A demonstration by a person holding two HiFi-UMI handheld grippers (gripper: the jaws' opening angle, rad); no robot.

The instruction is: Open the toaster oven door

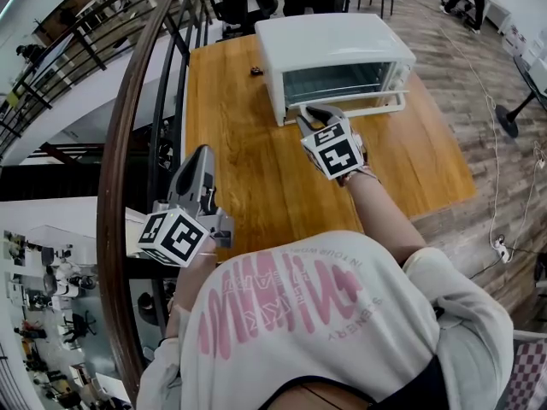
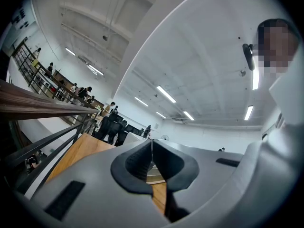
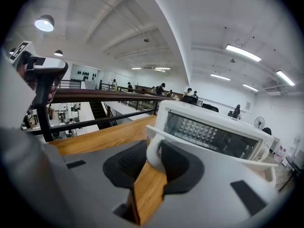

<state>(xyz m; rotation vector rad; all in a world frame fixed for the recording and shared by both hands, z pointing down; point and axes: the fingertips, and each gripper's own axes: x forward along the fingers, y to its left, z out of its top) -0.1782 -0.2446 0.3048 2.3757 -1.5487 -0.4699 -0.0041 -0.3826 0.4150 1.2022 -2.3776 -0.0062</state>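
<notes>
Wooden table (image 1: 256, 186) beside curved railing (image 1: 108, 171) (plank floor (image 1: 457, 92))

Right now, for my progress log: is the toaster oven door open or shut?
Partly open: the door tilts out from the toaster oven, its handle clamped in the right claw.
</notes>
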